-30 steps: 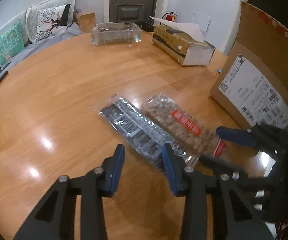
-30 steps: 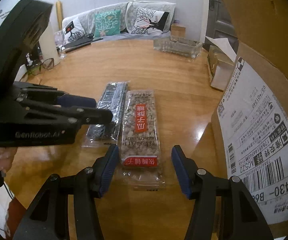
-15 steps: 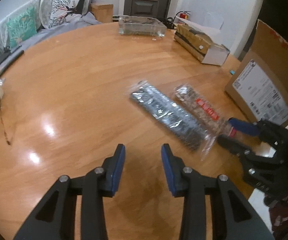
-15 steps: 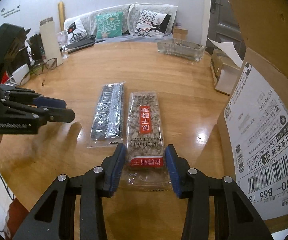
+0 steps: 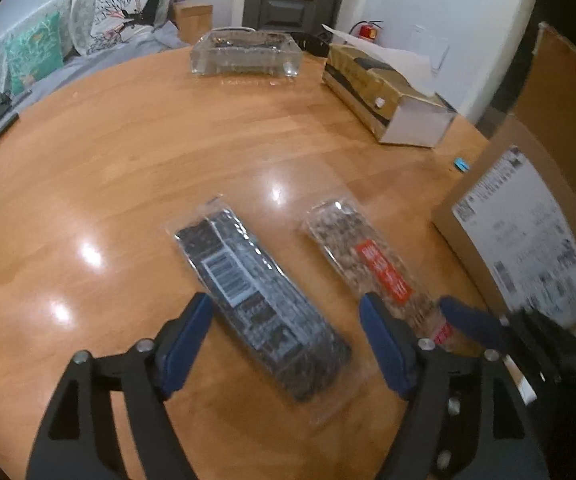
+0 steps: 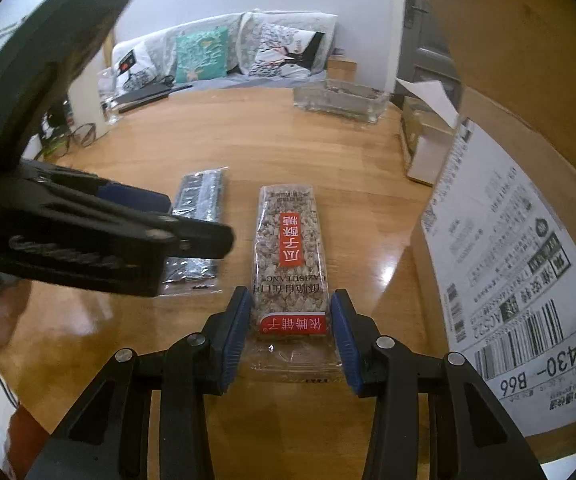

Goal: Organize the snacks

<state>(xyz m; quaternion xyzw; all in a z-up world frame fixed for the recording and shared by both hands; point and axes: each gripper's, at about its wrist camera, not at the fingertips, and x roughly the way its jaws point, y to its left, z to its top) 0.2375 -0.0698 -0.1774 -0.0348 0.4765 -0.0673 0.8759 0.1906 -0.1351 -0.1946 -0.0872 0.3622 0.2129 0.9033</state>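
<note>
I see my left gripper [image 5: 285,332] spread wide above the wooden table [image 5: 127,152]. The dark snack pack [image 5: 261,300] lies flat between its two blue fingers, and its near end reaches in between the fingertips. The pack lies at an angle, with the far end pointing away and to the left. I cannot tell if the pads touch the wrapper; on both sides I see some table between pad and pack.

My right gripper [image 6: 291,328] is closed to a narrow gap, and the near end of the seed brittle pack [image 6: 290,256] with the red label sits between its fingers [image 6: 235,332]. Both blue pads stand just against the edges of the clear wrapper. The pack stretches straight ahead from this gripper and lies flat on the table.

The two packs are near each other, side by side but apart, the dark one to the left of the brittle one. To the right of my right gripper stands a cardboard box [image 6: 508,240] with a white shipping label, close to the brittle pack. Far ahead of both grippers I see a glass dish [image 5: 245,56] and a tissue box [image 5: 388,96].
</note>
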